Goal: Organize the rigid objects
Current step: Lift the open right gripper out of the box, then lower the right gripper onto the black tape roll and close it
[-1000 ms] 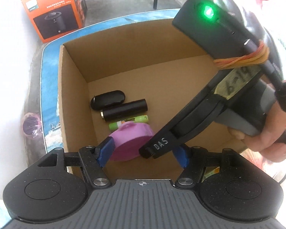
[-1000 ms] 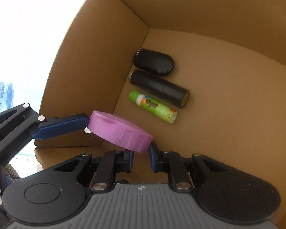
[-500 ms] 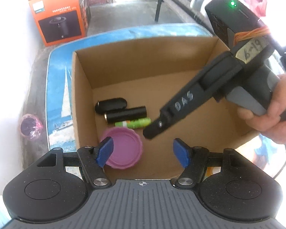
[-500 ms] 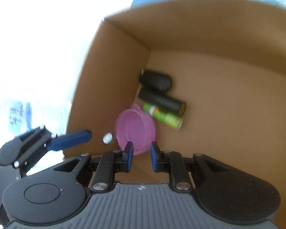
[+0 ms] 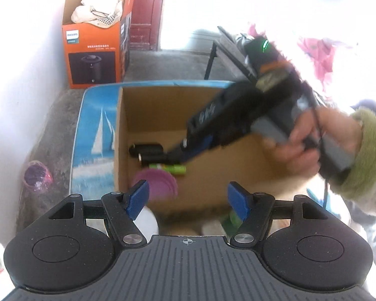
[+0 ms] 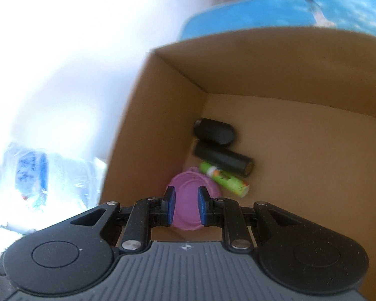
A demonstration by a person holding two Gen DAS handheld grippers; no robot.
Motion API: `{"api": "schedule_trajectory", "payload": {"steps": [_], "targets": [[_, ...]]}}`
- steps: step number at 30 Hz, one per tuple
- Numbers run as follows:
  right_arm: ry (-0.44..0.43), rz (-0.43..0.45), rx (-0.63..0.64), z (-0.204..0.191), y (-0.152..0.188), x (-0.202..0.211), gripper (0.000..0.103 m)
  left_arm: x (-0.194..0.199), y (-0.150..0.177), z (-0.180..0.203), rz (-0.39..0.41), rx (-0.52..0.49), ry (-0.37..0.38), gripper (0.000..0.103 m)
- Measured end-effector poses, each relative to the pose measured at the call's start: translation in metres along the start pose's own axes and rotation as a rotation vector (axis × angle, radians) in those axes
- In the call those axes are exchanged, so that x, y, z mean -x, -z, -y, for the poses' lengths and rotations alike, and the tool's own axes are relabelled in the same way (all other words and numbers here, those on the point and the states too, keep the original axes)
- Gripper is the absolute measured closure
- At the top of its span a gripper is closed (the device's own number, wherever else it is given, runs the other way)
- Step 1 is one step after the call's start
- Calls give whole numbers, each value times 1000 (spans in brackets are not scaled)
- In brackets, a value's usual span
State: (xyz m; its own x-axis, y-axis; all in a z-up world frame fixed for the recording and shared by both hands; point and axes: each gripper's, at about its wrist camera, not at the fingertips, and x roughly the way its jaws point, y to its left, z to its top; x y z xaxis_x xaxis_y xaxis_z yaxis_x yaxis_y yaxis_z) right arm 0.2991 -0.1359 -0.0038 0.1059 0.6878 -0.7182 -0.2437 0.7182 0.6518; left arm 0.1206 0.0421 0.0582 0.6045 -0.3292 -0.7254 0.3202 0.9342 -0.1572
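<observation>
An open cardboard box [image 5: 163, 105] stands on a blue sailboat-print table cover [image 5: 97, 135]. On the box floor, along its left wall, lie a black oval case [image 5: 145, 148], a black cylinder [image 5: 153, 160], a green tube [image 5: 174, 168] and a purple lid [image 5: 160, 184]. My left gripper [image 5: 188, 198] is open and empty, above the box's near edge. My right gripper [image 6: 186, 204], shut on nothing, hovers above the purple lid [image 6: 188, 183], beside the green tube [image 6: 224, 180], black cylinder [image 6: 223, 161] and oval case [image 6: 214, 131]. In the left wrist view the blurred right gripper [image 5: 183, 150] reaches in from the right.
An orange product box [image 5: 92, 57] with white cloth in it stands on the floor beyond the table. A pink-wrapped object [image 5: 36, 175] sits left of the table. A white round thing [image 5: 146, 223] and something green [image 5: 230, 218] lie under my left gripper.
The purple lid has gone from between the grippers to flat on the box floor. My left gripper has drawn back and up out of the box. The right gripper has risen.
</observation>
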Motion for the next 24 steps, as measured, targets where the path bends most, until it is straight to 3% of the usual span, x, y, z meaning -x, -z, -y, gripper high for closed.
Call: {"api": "schedule_trajectory", "payload": {"steps": [7, 11, 18, 24], "targets": [[0, 238, 132, -25, 83, 81, 82, -4, 50, 12, -49, -23, 88, 33], [19, 328, 115, -22, 141, 112, 82, -12, 72, 27, -75, -61, 107, 33], [80, 338, -10, -3, 213, 79, 80, -35, 101, 52, -132, -145, 49, 31], [205, 339, -8, -1, 229, 35, 77, -48, 117, 69, -130, -244, -34, 31]]}}
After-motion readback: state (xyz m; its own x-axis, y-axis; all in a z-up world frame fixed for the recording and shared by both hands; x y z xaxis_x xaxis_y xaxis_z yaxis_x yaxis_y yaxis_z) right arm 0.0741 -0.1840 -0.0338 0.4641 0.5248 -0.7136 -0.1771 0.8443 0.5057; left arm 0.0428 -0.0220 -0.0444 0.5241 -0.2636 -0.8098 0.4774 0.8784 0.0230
